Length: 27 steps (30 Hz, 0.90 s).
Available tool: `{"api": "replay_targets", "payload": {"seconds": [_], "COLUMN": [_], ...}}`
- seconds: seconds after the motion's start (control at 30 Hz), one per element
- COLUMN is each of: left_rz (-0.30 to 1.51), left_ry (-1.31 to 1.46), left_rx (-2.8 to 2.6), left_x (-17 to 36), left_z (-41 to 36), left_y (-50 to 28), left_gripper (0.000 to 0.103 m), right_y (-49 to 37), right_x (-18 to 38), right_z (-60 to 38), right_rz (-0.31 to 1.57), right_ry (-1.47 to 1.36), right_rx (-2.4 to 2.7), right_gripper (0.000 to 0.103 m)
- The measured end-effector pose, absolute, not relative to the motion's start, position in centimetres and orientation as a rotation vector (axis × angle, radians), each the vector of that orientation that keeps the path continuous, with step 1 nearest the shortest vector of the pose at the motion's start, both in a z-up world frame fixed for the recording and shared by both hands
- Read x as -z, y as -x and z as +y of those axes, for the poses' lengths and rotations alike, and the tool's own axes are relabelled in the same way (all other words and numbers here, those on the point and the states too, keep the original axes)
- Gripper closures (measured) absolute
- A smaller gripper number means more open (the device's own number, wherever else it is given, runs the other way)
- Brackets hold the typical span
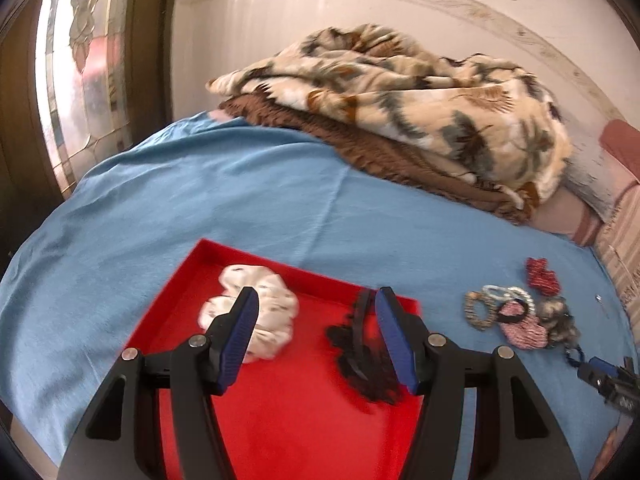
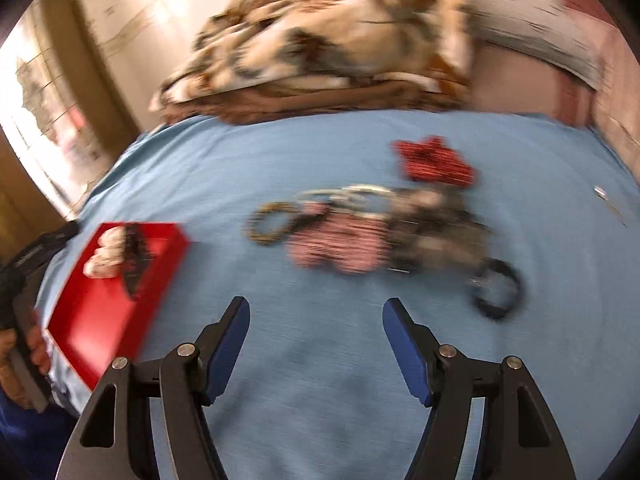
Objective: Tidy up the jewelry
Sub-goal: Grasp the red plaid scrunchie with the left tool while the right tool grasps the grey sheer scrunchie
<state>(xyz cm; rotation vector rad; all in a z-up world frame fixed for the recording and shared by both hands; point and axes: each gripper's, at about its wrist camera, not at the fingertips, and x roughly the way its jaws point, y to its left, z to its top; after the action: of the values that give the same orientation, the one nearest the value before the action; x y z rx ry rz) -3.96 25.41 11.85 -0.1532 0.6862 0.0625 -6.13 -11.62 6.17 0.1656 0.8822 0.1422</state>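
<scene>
A red tray [image 1: 304, 412] lies on the blue bedsheet and holds a white scrunchie [image 1: 256, 312] and a black lacy hair clip [image 1: 360, 356]. My left gripper [image 1: 316, 300] hovers open and empty over the tray, between the two. To the right lies a pile of accessories: a beaded bracelet [image 1: 478, 310], a pink striped scrunchie [image 1: 524, 330] and a red scrunchie [image 1: 542, 274]. My right gripper [image 2: 316, 308] is open and empty above bare sheet, short of the pile [image 2: 360, 236]. The tray [image 2: 104, 308] shows at its left. This view is blurred.
A folded patterned blanket [image 1: 400, 104] on a brown one fills the back of the bed. A window is at the left. A small pin [image 2: 600, 192] lies at the far right. The right gripper's tip [image 1: 608, 380] shows in the left wrist view.
</scene>
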Motion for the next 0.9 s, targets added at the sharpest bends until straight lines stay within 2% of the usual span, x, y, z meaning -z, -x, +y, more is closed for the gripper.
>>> {"api": "replay_targets", "payload": {"seconds": [0.33, 0.6, 0.73, 0.9], "left_rz": [0.771, 0.903, 0.963, 1.020], "left_ry": [0.062, 0.041, 0.090, 0.104], "left_rx": [0.138, 0.263, 0.296, 0.316], "left_x": [-11.9, -7.6, -5.6, -3.4], "left_z": [14.6, 5.9, 3.5, 1.3], "left_y": [4.6, 1.0, -1.7, -4.6], "left_gripper": [0.043, 0.043, 0.047, 0.047], "right_y": [5.9, 2.5, 0.3, -2.1], "right_x": [-5.7, -5.1, -4.7, -3.4], "right_z": [-22.0, -21.8, -21.1, -20.9], "right_rz": [0.844, 0.835, 0.838, 0.858], "right_ry": [-0.272, -0.305, -0.294, -0.303], "right_rx": [0.006, -0.080, -0.131, -0.165], "right_gripper": [0.029, 0.030, 0.030, 0.030]}}
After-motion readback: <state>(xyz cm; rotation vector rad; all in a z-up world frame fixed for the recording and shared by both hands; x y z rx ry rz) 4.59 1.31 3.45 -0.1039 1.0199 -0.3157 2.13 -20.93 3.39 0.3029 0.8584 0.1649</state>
